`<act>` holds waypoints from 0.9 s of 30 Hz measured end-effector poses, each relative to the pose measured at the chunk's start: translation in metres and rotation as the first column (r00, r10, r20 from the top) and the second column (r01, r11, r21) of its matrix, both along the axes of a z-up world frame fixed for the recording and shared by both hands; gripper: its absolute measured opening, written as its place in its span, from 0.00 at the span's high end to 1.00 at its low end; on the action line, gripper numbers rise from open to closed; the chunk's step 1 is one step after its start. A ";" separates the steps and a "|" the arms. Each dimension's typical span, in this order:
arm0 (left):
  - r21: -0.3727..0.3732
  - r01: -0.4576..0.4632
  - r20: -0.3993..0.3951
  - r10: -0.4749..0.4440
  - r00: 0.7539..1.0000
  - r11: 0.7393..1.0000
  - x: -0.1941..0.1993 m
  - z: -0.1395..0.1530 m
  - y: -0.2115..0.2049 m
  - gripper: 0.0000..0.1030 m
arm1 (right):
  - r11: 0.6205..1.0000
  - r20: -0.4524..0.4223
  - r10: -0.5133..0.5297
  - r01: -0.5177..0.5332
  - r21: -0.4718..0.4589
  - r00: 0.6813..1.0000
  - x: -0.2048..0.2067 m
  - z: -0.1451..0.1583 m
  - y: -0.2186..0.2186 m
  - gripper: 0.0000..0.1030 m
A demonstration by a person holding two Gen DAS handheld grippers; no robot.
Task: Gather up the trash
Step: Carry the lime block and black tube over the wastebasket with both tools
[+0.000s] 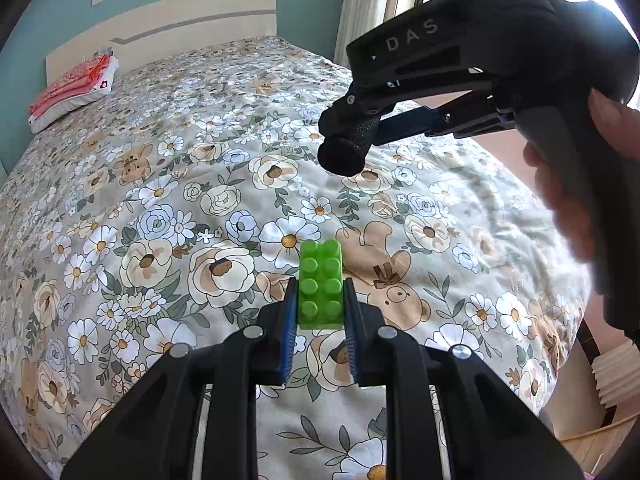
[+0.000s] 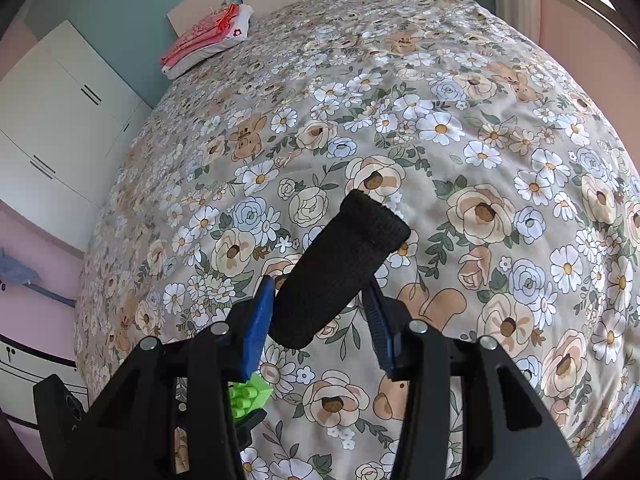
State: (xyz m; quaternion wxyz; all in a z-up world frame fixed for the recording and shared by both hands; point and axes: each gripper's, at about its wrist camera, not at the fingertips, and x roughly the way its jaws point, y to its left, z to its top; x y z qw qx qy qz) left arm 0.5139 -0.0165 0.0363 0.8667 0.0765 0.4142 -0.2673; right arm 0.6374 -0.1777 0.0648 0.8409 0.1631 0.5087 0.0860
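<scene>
Gripping a green toy brick [image 1: 321, 284], the left gripper [image 1: 320, 316] has its blue pads closed on the brick's two long side walls, studs facing up toward the camera, and holds it clear above the floral bedspread [image 1: 160, 208]. The brick projects forward past the fingertips, so roughly its rear half is clamped. The right gripper [image 2: 320, 312], up and to the right of the left one, is clamped on a black textured cylinder [image 2: 340, 264], which juts forward and upward between its blue pads; in the right wrist view the brick shows low and to the left, beneath that gripper's frame. A hand [image 1: 580, 200] holds the right gripper's grip. Folded pink bedding [image 1: 76, 88] lies far ahead by the headboard [image 1: 168, 24].

Handling, as judged: the brick looks rigid, light and smooth-walled, so it may slip or pivot under a light squeeze; flat side walls near mid-length are the best hold. The cylinder's rough, fabric-like surface should give friction; it is probably light, and a mid-length hold would limit tilting.
</scene>
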 end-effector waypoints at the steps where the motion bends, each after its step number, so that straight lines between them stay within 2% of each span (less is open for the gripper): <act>1: 0.001 -0.009 0.008 0.009 1.000 1.000 -0.005 0.008 0.000 0.77 | 1.000 0.013 0.004 -0.004 -0.003 1.000 -0.009 0.011 -0.002 0.55; 7: 0.044 -0.096 0.123 0.090 0.988 0.994 -0.056 0.064 0.004 0.77 | 0.999 0.102 0.032 -0.029 -0.035 0.994 -0.071 0.075 -0.007 0.55; 12: 0.073 -0.183 0.214 0.164 0.963 0.980 -0.104 0.104 0.007 0.77 | 0.997 0.175 0.063 -0.054 -0.061 0.982 -0.132 0.123 -0.007 0.55; 17: 0.090 -0.247 0.314 0.208 0.926 0.965 -0.155 0.139 0.011 0.77 | 0.992 0.249 0.104 -0.084 -0.090 0.963 -0.193 0.167 -0.004 0.55; 21: 0.084 -0.276 0.372 0.227 0.900 0.957 -0.194 0.159 0.012 0.77 | 0.987 0.296 0.139 -0.108 -0.119 0.945 -0.240 0.192 0.000 0.55; 27: 0.069 -0.314 0.427 0.256 0.867 0.947 -0.244 0.173 0.015 0.77 | 0.977 0.335 0.183 -0.132 -0.169 0.924 -0.302 0.211 0.005 0.55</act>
